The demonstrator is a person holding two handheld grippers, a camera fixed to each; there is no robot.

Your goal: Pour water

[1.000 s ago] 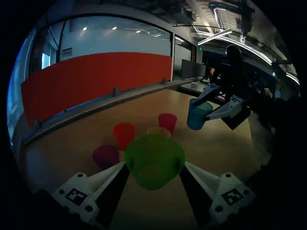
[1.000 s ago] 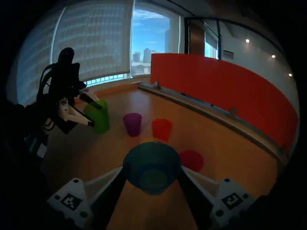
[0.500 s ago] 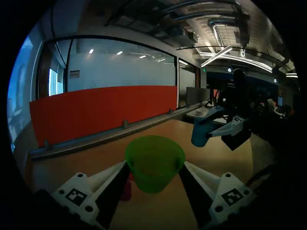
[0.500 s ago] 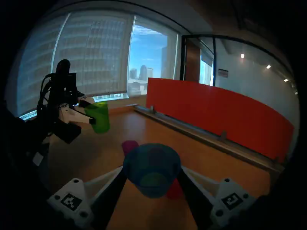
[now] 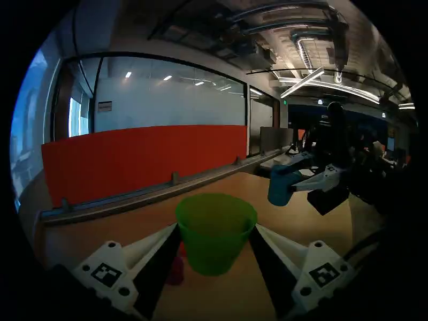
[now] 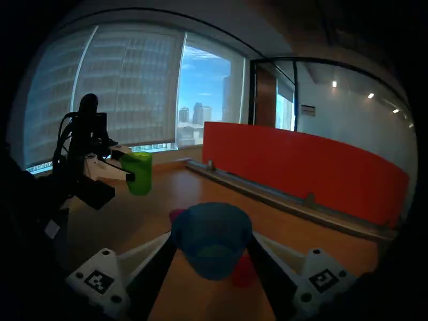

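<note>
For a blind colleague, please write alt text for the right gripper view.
The right gripper holds a blue cup upright above a wooden table; farther left, the left gripper holds a green cup. Behind stands a red partition.

Dim room, bright window, fisheye warp

Wooden counter point(image 5: 299, 224); red partition point(image 5: 144, 155) along its far edge; large blinded windows point(image 6: 128, 101), upper left; ceiling strip lights point(image 5: 321, 80).

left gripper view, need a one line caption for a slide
Left gripper grips an upright green cup over a wooden table; farther off, the right gripper holds a blue cup.
</note>
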